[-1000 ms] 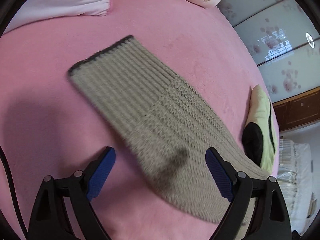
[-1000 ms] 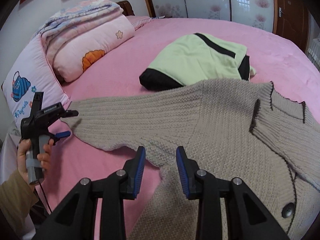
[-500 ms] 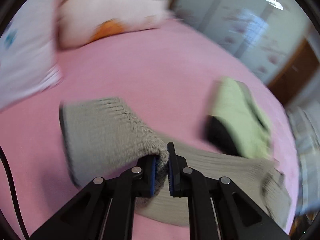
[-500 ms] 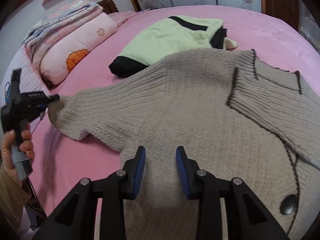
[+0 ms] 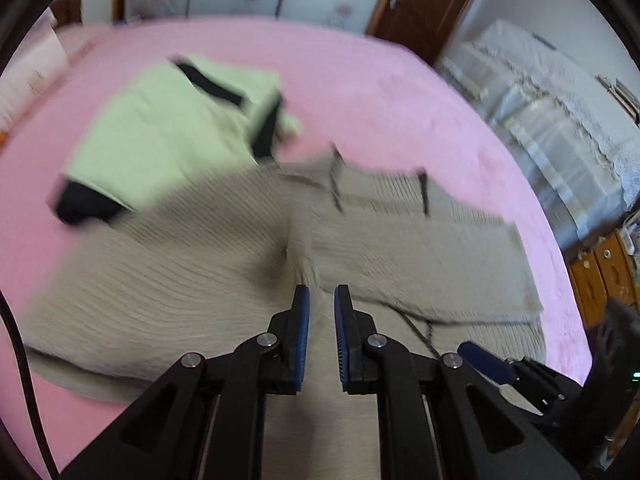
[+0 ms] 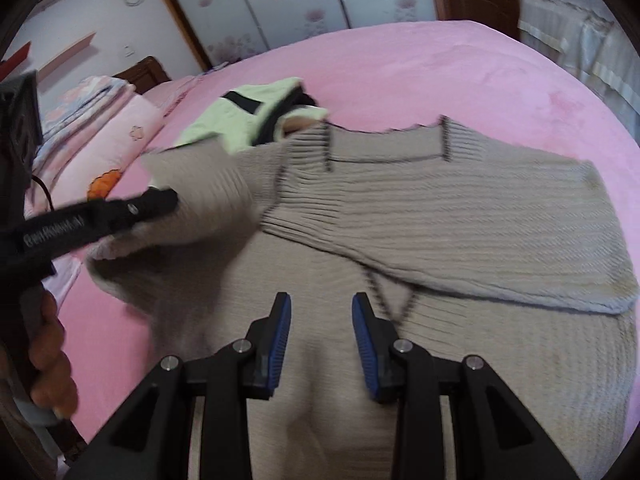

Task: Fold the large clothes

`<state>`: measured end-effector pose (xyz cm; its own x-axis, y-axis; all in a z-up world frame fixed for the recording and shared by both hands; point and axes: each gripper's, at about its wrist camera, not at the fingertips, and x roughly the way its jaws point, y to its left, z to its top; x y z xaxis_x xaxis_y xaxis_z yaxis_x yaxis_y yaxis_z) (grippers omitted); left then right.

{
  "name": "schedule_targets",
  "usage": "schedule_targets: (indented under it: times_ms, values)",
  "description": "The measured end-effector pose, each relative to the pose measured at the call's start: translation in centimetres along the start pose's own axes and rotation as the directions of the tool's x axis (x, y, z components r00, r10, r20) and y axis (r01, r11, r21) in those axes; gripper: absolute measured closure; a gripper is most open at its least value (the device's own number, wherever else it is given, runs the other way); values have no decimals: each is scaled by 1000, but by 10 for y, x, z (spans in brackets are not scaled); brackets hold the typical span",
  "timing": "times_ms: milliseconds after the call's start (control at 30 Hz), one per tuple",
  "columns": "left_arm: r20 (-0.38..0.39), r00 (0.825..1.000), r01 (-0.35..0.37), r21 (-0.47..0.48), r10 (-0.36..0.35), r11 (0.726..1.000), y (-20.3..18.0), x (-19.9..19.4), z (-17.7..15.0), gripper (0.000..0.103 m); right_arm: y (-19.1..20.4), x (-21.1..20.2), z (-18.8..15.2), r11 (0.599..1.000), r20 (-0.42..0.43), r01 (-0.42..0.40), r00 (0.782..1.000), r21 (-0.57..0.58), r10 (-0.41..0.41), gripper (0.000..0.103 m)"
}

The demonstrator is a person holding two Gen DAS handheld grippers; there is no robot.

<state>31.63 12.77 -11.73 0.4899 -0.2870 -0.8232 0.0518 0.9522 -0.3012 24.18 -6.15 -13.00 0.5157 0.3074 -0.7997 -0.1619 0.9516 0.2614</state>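
Across the pink bed (image 6: 420, 64) lies the beige knitted cardigan (image 6: 460, 220), spread flat with its ribbed right sleeve already folded over the chest. From the left side, the left hand-held gripper (image 6: 168, 200) reaches in nearly level above the bed, its black fingers clenched on the cuff of the other sleeve (image 6: 208, 196), which is lifted and bunched over the cardigan's body; the person's left hand (image 6: 48, 356) wraps the handle low at the frame's edge. In the left wrist view the same gripper (image 5: 320, 300) shows its blue pads close together with knit fabric pinched between them, though motion blur softens the detail. Over the cardigan's lower front, the right hand-held gripper (image 6: 321, 300) points forward with its jaws parted and nothing between them, the fabric lying beneath. Just beyond the cardigan's collar sits a folded light-green and black garment (image 5: 160, 132), touching its upper edge. Pillows and a folded quilt (image 6: 104, 120) rest at the bed's far left.
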Motion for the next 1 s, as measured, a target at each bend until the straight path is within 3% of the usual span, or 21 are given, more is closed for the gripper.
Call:
schedule_targets:
  times_ms: [100,167,233,333,400,467,567,667,800,867,1000]
  values:
    - [-89,996,12,1,-12,1000,-13,39,-15,75,-22,0,-6,999,-15,32,999,15,-32,71]
    - [-121,993,-1,20,3,1000,-19,52,-24,58,-31,1,-8,999,-24,37,999,23,-36,71]
    - [-118,993,7,33,-3,999,-21,47,-32,56,-39,0,-9,999,-31,21,999,34,-20,71]
    - [-82,996,44,35,-41,998,-12,14,-38,51,-37,-2,-6,999,-31,-24,999,41,25,71]
    - [-20,999,45,38,-45,998,-6,-13,-38,27,-32,-1,-1,997,-32,-62,997,46,64,71]
    - [66,998,-2,41,-1,999,5,-42,-37,16,-21,4,6,993,-37,-106,993,50,108,71]
    - [149,985,-95,27,90,995,37,-80,-45,16,-6,20,13,986,-81,-156,984,56,160,58]
    - [194,963,-187,-24,188,982,78,-110,-60,16,3,40,13,975,-134,-202,968,96,214,58]
    - [188,939,-275,-92,288,957,136,-131,-76,16,5,56,9,960,-165,-233,952,157,258,58]
    - [160,937,-291,-130,310,948,159,-131,-85,16,5,63,9,953,-172,-244,946,179,274,58]
    - [94,956,-258,-184,278,948,189,-116,-99,16,6,76,10,946,-168,-245,945,213,282,56]
